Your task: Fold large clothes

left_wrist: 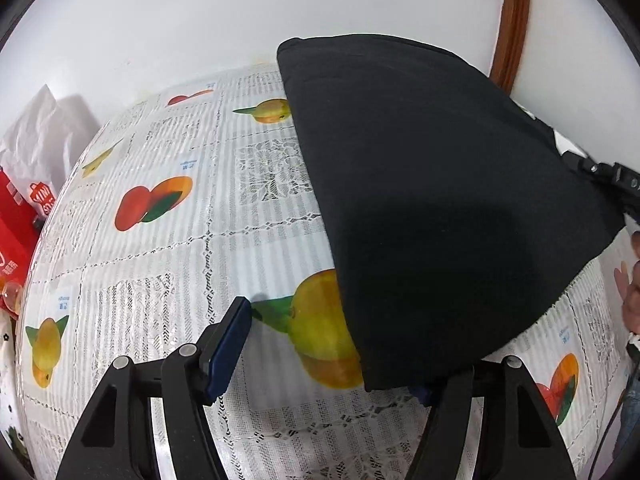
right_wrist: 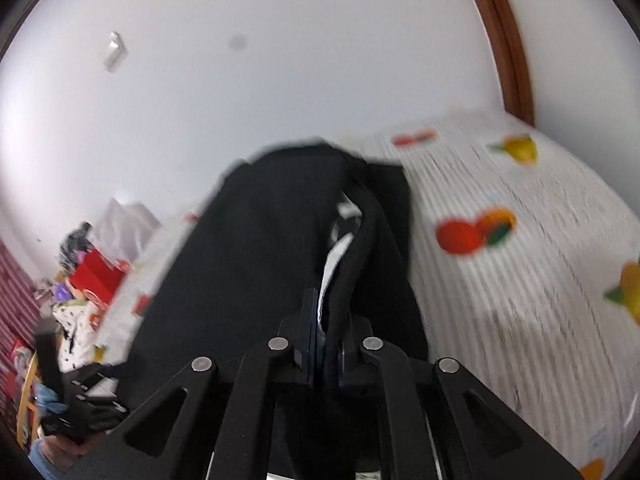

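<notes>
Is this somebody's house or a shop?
Most likely a home, maybe a dining corner. The table wears a lacy fruit-print tablecloth, a wooden door frame runs up the plain white wall, and red boxes with other household clutter sit beside it.

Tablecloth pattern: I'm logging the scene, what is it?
White lace-look tablecloth printed with fruit, orange-red and yellow; sharpest in the left wrist view.

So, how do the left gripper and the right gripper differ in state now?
The left gripper stands open, while the right gripper is shut. The left gripper grips nothing, its blue-padded finger bare over the fruit-print tablecloth; the right gripper pinches the black cloth garment. Both have black frames.
</notes>
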